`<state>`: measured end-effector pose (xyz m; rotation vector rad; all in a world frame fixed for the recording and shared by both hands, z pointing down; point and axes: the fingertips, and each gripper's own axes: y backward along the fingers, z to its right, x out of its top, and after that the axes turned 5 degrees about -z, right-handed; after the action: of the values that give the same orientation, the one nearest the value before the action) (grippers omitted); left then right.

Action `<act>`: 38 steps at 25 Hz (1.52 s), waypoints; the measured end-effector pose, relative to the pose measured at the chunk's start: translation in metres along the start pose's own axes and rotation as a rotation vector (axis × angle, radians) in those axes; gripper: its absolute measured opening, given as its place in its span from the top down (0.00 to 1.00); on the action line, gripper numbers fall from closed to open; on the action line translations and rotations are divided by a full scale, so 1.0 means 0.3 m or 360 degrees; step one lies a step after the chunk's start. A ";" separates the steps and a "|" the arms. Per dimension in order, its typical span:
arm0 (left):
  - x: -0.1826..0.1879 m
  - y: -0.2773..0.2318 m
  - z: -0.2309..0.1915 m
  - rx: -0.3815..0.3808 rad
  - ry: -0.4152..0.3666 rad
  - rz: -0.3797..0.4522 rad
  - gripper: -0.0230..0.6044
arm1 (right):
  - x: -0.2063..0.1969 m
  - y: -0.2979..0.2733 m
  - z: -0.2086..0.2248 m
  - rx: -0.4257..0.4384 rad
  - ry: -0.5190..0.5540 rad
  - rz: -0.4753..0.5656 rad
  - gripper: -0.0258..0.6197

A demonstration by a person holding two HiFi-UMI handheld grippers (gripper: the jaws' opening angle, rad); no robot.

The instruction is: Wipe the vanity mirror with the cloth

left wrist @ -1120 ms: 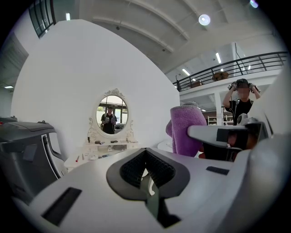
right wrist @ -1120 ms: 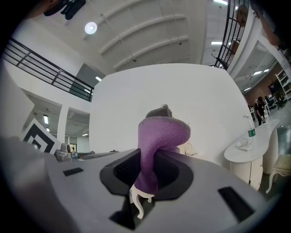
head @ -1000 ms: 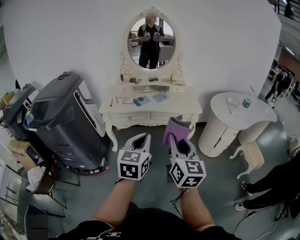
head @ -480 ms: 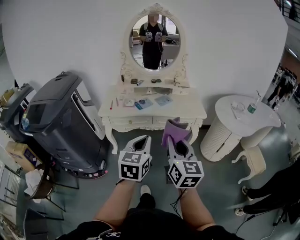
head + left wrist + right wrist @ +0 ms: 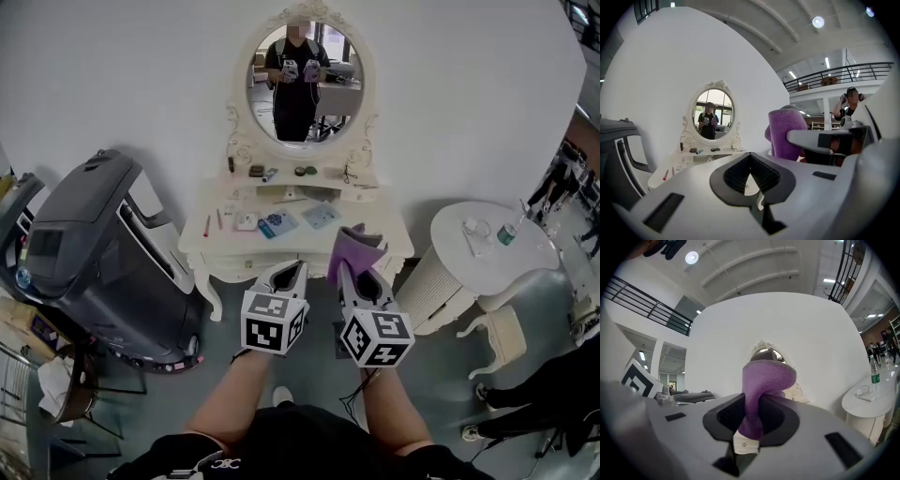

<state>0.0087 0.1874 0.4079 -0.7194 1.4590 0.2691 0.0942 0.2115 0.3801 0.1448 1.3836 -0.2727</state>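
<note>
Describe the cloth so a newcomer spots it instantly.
Find the white vanity table under the oval mirror; a person faces it with a gripper in each hand. The cloth is the fuzzy purple piece pinched in the right gripper, sticking up past its jaws. Nothing else nearby is purple, and the left gripper beside it is shut and empty.

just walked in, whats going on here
A person stands facing a vanity with a claw in each hand. The right claw is shut on a purple cloth, held up in front of the vanity. The left claw is shut and empty beside it. The cloth has not yet reached the mirror.
</note>
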 end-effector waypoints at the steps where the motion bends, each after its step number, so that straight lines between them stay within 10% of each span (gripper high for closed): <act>1: 0.013 -0.028 -0.022 -0.0003 -0.0001 -0.0001 0.96 | 0.009 -0.037 0.010 -0.0005 0.0002 0.0001 0.84; 26: 0.071 -0.511 -0.420 0.0037 0.0019 -0.0106 0.96 | -0.039 -0.661 0.192 0.0008 -0.0064 -0.0082 0.84; 38: 0.314 -0.970 -0.596 0.0113 -0.0036 -0.0064 0.96 | 0.105 -1.137 0.455 0.0065 -0.0018 -0.0077 0.84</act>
<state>0.0451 -0.1651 0.4078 -0.6853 1.4242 0.1930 0.1349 -0.1547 0.3939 0.1436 1.3724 -0.3421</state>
